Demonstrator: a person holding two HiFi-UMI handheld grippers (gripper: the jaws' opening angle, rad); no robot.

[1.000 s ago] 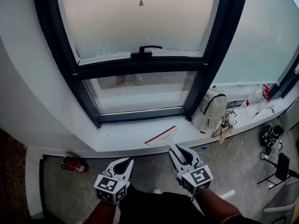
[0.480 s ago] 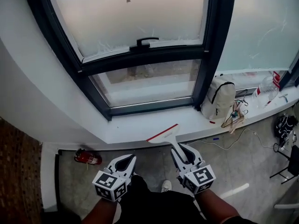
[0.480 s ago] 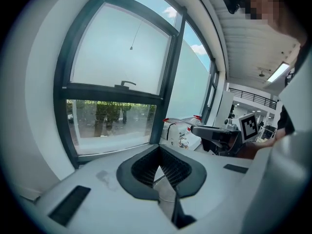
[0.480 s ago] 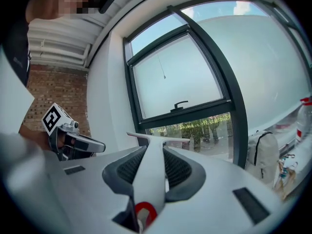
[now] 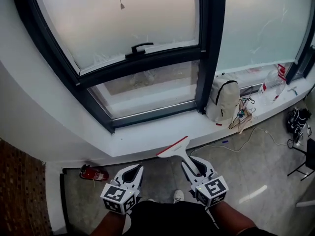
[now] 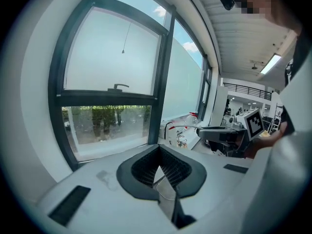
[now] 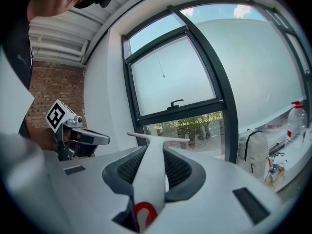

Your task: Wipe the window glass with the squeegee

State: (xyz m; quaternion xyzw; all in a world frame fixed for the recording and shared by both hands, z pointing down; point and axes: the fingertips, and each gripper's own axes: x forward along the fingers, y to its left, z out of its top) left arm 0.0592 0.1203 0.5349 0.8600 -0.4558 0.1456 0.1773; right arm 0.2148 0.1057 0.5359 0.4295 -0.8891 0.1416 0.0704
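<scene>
A white squeegee (image 5: pixel 175 149) with a red blade edge sticks out of my right gripper (image 5: pixel 193 167), which is shut on its handle; the blade hangs just in front of the white sill (image 5: pixel 138 140). In the right gripper view the squeegee (image 7: pixel 150 172) runs up between the jaws toward the window (image 7: pixel 171 77). My left gripper (image 5: pixel 132 175) hovers beside it, lower left, shut and holding nothing; its jaws (image 6: pixel 159 155) meet in a narrow V. The window has a frosted upper pane (image 5: pixel 128 18), a black handle (image 5: pixel 138 48) and a clear lower pane (image 5: pixel 147 90).
A white backpack (image 5: pixel 222 100), a plastic bottle (image 5: pixel 271 87) and tangled cables (image 5: pixel 241 119) lie on the sill to the right. A red fire extinguisher (image 5: pixel 93 172) rests on the floor at the left. A brick wall (image 5: pixel 19 191) borders the far left.
The head view has swung, so the window and sill sit further left in the picture. Both grippers keep their places below the sill, the squeegee still held in the right one.
</scene>
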